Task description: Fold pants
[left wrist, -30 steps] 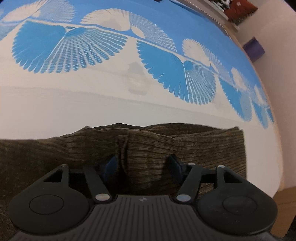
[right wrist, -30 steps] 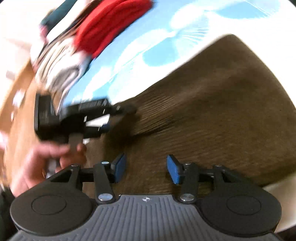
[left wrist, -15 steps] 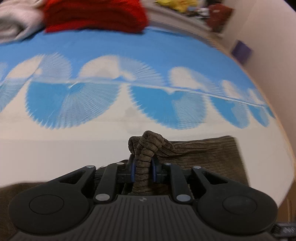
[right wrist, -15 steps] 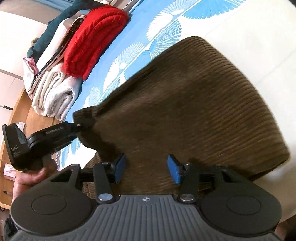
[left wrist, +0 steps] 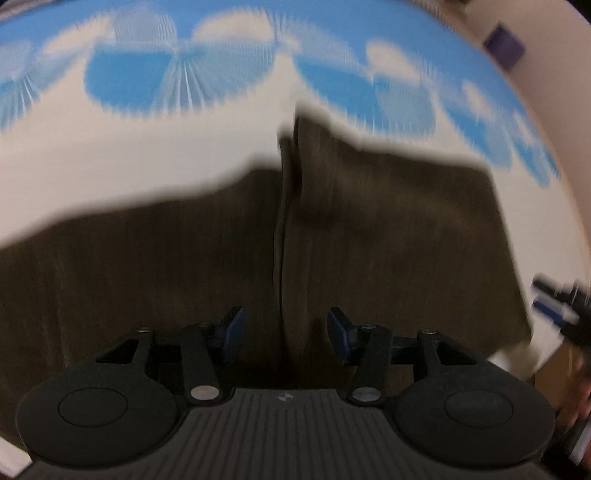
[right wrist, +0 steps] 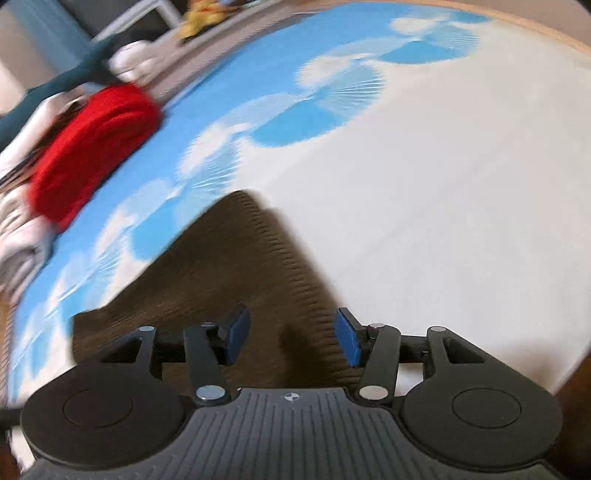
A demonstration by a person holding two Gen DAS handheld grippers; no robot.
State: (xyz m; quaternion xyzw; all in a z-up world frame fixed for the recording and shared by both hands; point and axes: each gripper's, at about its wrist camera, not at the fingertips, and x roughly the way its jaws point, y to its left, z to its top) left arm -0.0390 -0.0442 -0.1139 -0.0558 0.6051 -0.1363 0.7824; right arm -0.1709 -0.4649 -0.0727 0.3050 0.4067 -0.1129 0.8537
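Brown corduroy pants (left wrist: 388, 229) lie folded on the blue-and-white patterned cloth (left wrist: 147, 147). A raised crease runs up the pants in the left wrist view. My left gripper (left wrist: 286, 330) hovers over that crease with its jaws opening. The crease lies between the blue pads (left wrist: 234, 328), but they do not press on it. My right gripper (right wrist: 291, 336) stands over the pants (right wrist: 221, 280) near their right edge, jaws apart and opening, with nothing pinched. The right gripper (left wrist: 554, 302) also shows blurred at the right edge of the left wrist view.
A stack of folded clothes stands at the far left, with a red piece (right wrist: 92, 147) and white towels (right wrist: 18, 240) in it. A purple box (left wrist: 504, 44) sits by the wall. The table's wooden edge (right wrist: 554, 29) curves along the far side.
Half a second ago my left gripper was shut on a bunch of pants fabric. It has let go and the fabric lies flat. The right gripper's view has swung away from the left gripper.
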